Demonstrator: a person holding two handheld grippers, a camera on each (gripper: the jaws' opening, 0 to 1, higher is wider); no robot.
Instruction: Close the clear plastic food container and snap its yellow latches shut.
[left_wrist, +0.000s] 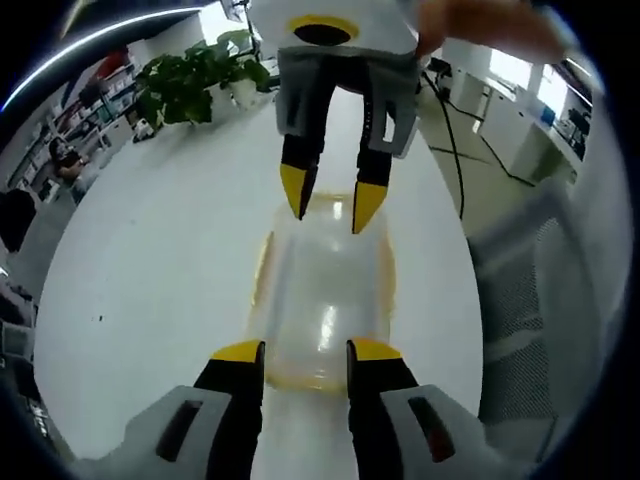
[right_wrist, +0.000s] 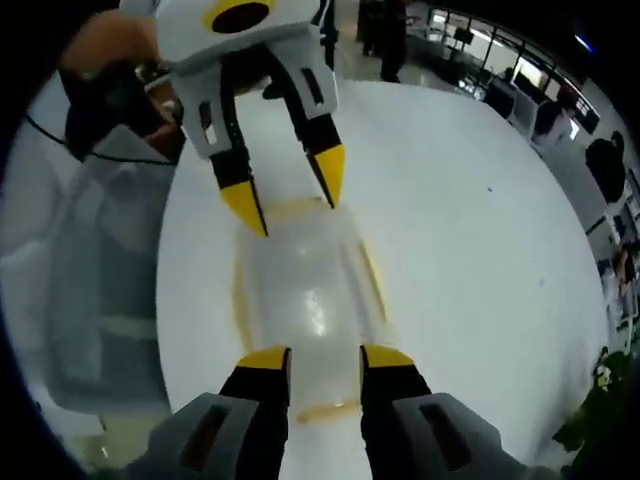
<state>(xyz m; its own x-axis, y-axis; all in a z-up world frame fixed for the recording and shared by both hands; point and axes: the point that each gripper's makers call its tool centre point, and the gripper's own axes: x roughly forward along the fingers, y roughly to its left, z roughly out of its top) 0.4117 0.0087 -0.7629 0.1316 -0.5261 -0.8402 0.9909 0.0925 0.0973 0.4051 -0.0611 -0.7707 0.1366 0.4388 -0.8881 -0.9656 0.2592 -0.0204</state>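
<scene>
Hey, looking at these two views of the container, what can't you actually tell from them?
- Latches on the container: left gripper view, whether snapped, blurred yellow edges.
- Container's near end: right gripper view, hidden behind right claw.
- Left claw touching the lid or just above: cannot tell.
- Chair: cut off by the edge.

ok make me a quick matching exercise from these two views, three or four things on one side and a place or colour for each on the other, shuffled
Things:
1. clear plastic food container
2. potted plant
3. left gripper
4. right gripper

Places:
A. at the far edge of the white table, left gripper view
B. jaws open at one short end of the container, facing the right gripper
C. lying on the table between the two grippers
D. jaws open at the opposite short end

Pairs: 1-C, 2-A, 3-B, 4-D
</scene>
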